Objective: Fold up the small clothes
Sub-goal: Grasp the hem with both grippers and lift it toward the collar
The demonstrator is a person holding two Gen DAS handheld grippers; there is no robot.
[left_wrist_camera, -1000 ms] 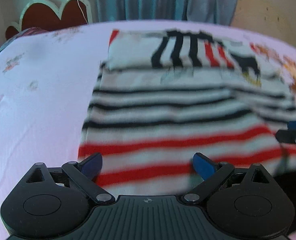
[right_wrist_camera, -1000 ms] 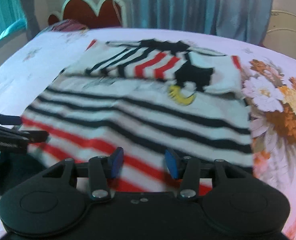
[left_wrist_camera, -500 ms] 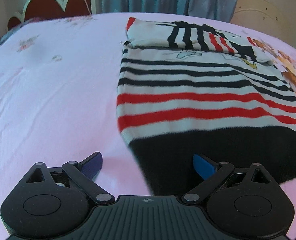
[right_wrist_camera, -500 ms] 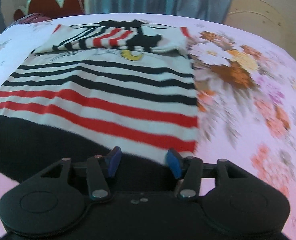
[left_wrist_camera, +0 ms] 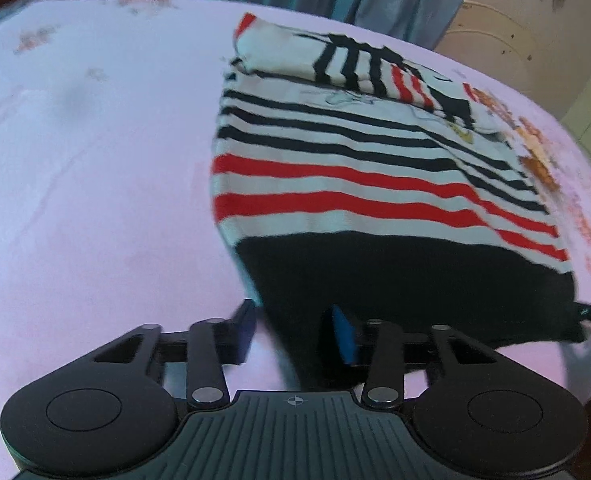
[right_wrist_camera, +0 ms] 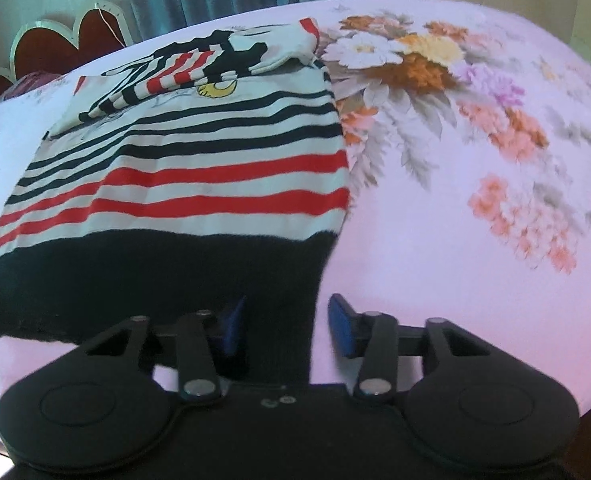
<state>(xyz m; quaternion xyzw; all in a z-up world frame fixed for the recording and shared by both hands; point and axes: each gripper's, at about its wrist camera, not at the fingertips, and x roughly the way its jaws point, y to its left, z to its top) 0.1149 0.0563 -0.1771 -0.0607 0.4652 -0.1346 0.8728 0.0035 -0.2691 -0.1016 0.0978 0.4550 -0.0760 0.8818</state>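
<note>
A striped sweater (left_wrist_camera: 375,184) lies flat on the pink bed (left_wrist_camera: 95,160), its black hem (right_wrist_camera: 155,276) nearest the cameras and its sleeves already folded across the chest at the far end, towards the headboard (right_wrist_camera: 55,52). The two grippers sit at the near corners of the hem – one to each corner, which looks like the start of a fold lengthwise, hem carried up towards the folded sleeves.

The left gripper (left_wrist_camera: 293,330) has just been closing; the hem's left corner lies between its blue pads (left_wrist_camera: 343,334), with a gap on either side, so the cloth is not visibly pinched yet. The right gripper (right_wrist_camera: 285,326) has also just been narrowing, straddling the hem's right edge. Its left pad is over the black cloth and its right pad over the bare sheet – again half-spread, no sure pinch.

Taking both corners at once should keep the hem straight when it lifts. The knit looks soft and may sag in the middle.
</note>
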